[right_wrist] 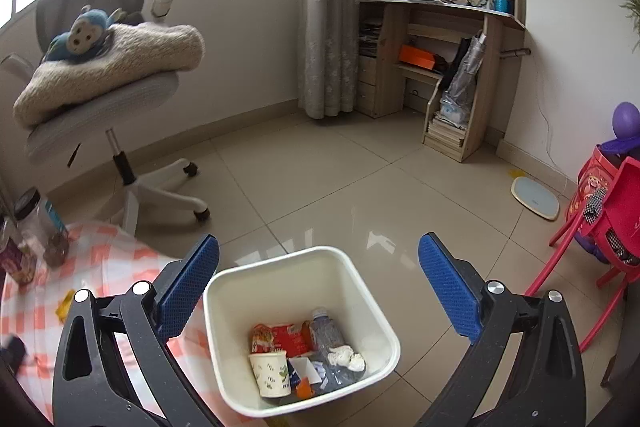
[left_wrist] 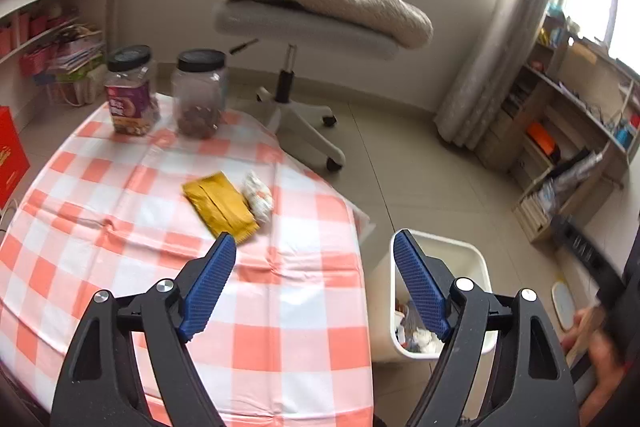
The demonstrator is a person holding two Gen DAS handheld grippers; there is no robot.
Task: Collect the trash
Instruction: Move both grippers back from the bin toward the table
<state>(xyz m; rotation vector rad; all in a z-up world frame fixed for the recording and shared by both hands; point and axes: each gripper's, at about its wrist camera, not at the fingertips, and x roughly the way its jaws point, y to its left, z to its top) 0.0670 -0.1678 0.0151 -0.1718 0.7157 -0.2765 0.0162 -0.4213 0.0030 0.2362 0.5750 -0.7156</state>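
Note:
A yellow wrapper (left_wrist: 220,207) and a crumpled white wrapper (left_wrist: 258,197) lie side by side on the red-and-white checked tablecloth (left_wrist: 120,211). My left gripper (left_wrist: 314,241) is open and empty above the table's right edge, just short of the yellow wrapper. A white trash bin (right_wrist: 372,311) stands on the floor beside the table and also shows in the left wrist view (left_wrist: 476,259). It holds a paper cup (right_wrist: 272,373), a red packet (right_wrist: 280,339), a plastic bottle (right_wrist: 326,333) and crumpled paper. My right gripper (right_wrist: 318,243) is open and empty above the bin.
Two black-lidded plastic jars (left_wrist: 130,91) (left_wrist: 198,93) stand at the table's far edge. A swivel chair (left_wrist: 296,23) with a blanket and a blue plush toy is behind the table. A wooden desk shelf (right_wrist: 452,39), a red chair (right_wrist: 612,223) and a scale (right_wrist: 536,201) are around the tiled floor.

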